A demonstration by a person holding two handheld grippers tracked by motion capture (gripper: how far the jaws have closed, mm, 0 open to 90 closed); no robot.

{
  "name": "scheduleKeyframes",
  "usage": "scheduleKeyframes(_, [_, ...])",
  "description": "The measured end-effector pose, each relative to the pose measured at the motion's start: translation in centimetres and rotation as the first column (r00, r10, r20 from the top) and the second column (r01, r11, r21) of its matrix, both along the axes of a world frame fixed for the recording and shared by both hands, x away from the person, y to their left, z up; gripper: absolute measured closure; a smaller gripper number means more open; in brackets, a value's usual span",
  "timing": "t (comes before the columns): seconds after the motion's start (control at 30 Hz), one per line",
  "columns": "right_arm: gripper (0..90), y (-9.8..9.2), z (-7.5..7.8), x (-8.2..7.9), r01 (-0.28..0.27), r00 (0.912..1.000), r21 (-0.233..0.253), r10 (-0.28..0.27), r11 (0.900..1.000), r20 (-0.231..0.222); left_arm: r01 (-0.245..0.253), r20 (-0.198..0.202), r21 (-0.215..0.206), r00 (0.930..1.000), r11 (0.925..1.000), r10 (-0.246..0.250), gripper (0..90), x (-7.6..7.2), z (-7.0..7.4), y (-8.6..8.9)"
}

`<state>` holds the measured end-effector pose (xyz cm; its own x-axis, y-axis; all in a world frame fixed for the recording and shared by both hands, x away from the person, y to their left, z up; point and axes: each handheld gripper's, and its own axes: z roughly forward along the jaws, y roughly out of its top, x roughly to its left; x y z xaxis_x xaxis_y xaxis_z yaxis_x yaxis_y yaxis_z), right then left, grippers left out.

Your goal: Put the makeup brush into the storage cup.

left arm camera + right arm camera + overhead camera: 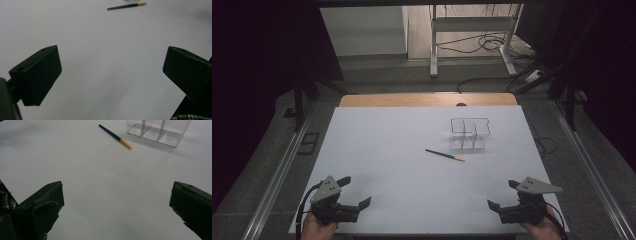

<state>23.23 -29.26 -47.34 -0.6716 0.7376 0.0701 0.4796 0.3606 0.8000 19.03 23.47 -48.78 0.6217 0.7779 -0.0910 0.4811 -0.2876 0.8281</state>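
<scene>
left gripper (pixel 353 191): jaws wide apart, holding nothing, near table edge at 7 o'clock | right gripper (pixel 501 194): jaws wide apart, empty, at 5 o'clock | pen (pixel 444 155): dark with orange tip, lies flat on white table (pixel 387 150), just past centre toward 1 o'clock | clear divided organizer (pixel 469 133): stands just beside pen, at 1 o'clock

Dark orange-tipped pen (pixel 445 155) lies flat beside clear organizer (pixel 469 134).
</scene>
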Motion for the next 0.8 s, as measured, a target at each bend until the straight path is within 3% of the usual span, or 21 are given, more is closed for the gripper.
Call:
scheduleKeyframes(0.1, [0.0,-0.06,0.12,0.0,0.0,0.9999,0.004,0.0,1.0,0.016,0.0,0.002,0.03,1.0,0.9996,0.0,2.5,-0.08,0.01,-0.11])
scheduleKeyframes(0.37, [0.7,-0.06,0.24,0.0,-0.002,0.9993,-0.03,0.003,1.0,0.039,-0.01,0.015,0.039,0.9998,0.9992,0.01,2.0,-0.37,0.27,-0.05])
scheduleKeyframes(0.6, [1.5,0.02,0.35,-0.02,-0.003,0.9998,-0.024,0.004,1.0,0.02,-0.027,0.021,0.064,0.9994,0.9976,0.026,1.2,-0.66,0.24,0.07])
scheduleKeyframes(0.8, [2.4,0.31,0.31,0.03,0.002,1.0,-0.049,-0.002,0.999,0.008,-0.033,0.023,0.069,0.9992,0.997,0.032,1.1,-1.02,0.23,0.23])
